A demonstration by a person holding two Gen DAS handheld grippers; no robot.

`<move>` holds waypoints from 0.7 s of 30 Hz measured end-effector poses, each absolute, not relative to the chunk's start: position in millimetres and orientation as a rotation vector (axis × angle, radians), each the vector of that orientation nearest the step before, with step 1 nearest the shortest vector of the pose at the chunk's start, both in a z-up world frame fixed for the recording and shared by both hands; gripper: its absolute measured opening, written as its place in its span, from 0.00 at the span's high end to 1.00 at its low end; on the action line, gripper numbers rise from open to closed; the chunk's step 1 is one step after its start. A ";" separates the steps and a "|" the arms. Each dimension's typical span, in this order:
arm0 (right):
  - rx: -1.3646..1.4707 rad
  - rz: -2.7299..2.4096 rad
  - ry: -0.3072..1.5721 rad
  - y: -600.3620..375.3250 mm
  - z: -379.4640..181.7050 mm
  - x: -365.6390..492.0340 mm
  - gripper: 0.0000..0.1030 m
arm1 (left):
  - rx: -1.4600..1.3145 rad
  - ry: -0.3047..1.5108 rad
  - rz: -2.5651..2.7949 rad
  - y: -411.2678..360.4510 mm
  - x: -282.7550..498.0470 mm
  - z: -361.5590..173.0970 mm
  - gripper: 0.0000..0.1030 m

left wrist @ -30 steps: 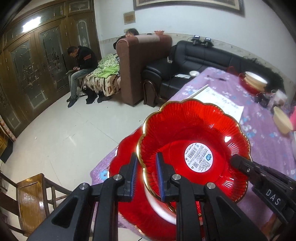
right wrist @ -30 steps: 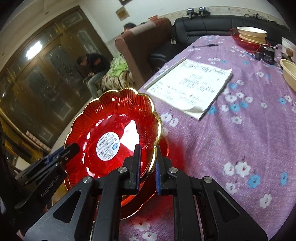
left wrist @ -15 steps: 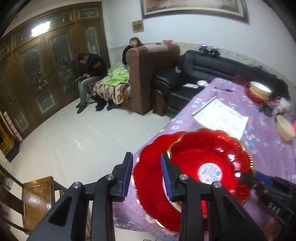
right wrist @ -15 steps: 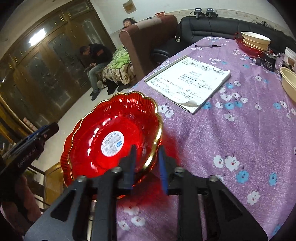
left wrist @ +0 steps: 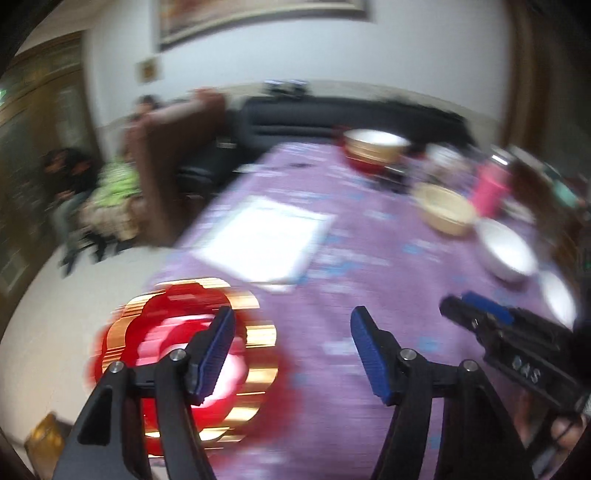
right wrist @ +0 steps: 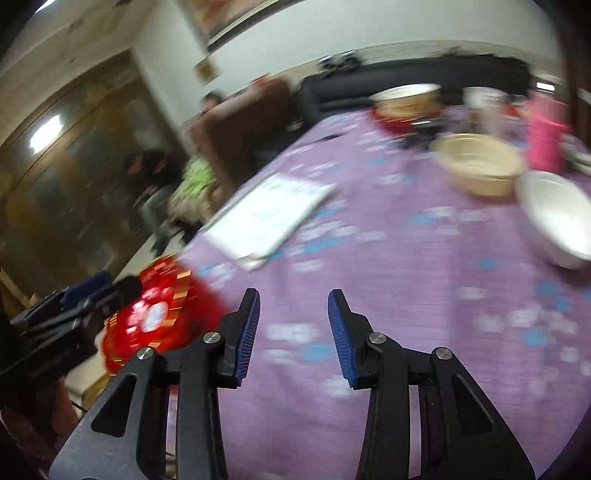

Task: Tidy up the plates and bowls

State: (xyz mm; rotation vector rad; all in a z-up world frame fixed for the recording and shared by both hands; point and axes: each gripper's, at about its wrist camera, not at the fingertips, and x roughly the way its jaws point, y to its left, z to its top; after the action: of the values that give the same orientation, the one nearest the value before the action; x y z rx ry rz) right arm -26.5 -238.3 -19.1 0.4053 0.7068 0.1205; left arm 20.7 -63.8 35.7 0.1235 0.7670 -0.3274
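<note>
Red plates [left wrist: 255,347] blurred, left claw [left wrist: 290,354] opening — empty

A home's living room: a black leather sofa [left wrist: 354,118] and a brown armchair [right wrist: 240,129] stand along a white wall under a framed picture [left wrist: 258,18], with dark wooden glazed doors [right wrist: 74,166] to one side. People sit by the armchair, blurred. A table under a purple flowered cloth [right wrist: 406,277] carries bowls [right wrist: 480,166], a red plate [left wrist: 184,354] and a sheet of paper [left wrist: 266,243]
</note>
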 end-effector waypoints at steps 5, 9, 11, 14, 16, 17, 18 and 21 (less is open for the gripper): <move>0.472 -0.080 0.638 -337.1 -18.5 -80.6 0.63 | 0.126 0.857 -0.498 -144.9 14.6 29.0 0.33; 0.515 -0.213 0.598 -405.7 -17.1 -122.4 0.53 | 0.177 0.896 -0.631 -210.9 9.3 25.2 0.32; 0.545 -0.247 0.587 -436.8 -14.7 -136.1 0.53 | 0.197 0.892 -0.609 -234.5 15.9 24.5 0.31; 0.591 -0.297 0.574 -479.2 -10.3 -153.8 0.53 | 0.203 0.929 -0.584 -255.1 28.4 19.7 0.30; 0.626 -0.346 0.568 -506.6 -10.9 -166.6 0.53 | 0.190 0.953 -0.591 -267.4 29.6 18.0 0.29; 0.643 -0.370 0.574 -519.0 -13.7 -170.3 0.53 | 0.197 0.960 -0.610 -274.7 27.0 18.0 0.29; 0.667 -0.405 0.579 -535.6 -18.9 -174.8 0.53 | 0.233 0.971 -0.640 -289.0 21.9 16.9 0.29; 0.732 -0.460 0.617 -568.8 -33.8 -182.3 0.53 | 0.297 1.006 -0.710 -327.6 12.8 9.8 0.29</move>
State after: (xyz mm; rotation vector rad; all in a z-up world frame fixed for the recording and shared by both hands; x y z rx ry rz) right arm -182.3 -568.8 -33.8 0.7320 0.6173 -0.4598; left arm 12.8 -327.6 9.8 0.2972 1.0056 -0.7100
